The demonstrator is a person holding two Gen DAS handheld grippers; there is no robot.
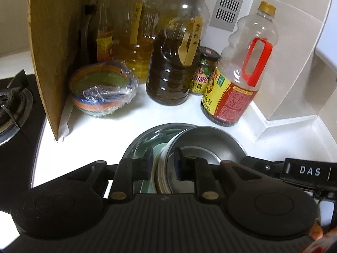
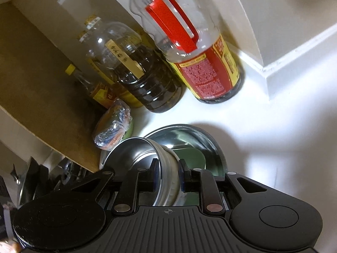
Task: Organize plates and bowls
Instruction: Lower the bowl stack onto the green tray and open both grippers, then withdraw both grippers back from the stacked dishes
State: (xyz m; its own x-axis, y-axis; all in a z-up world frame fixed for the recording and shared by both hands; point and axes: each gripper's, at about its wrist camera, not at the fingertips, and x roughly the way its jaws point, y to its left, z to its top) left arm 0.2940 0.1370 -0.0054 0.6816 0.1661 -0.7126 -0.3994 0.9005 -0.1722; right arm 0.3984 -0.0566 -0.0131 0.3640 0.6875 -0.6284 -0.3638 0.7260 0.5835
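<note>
Steel bowl (image 1: 207,145), small, round and shiny, sits tilted on its side inside a wider shallow steel dish (image 1: 147,140) on the white counter (image 1: 101,130), with a pale green item (image 2: 192,160) lying under it in the dish. Both grippers straddle the small bowl's wall: the left gripper (image 1: 163,162) and the right gripper (image 2: 167,172) each have one finger inside the rim and one outside, jaws narrow, though I cannot tell whether the pads press. Beyond the dish stand a red-handled sauce bottle (image 1: 238,80), a dark oil jug (image 1: 172,71) and a plastic-wrapped stack of coloured bowls (image 1: 103,88).
</note>
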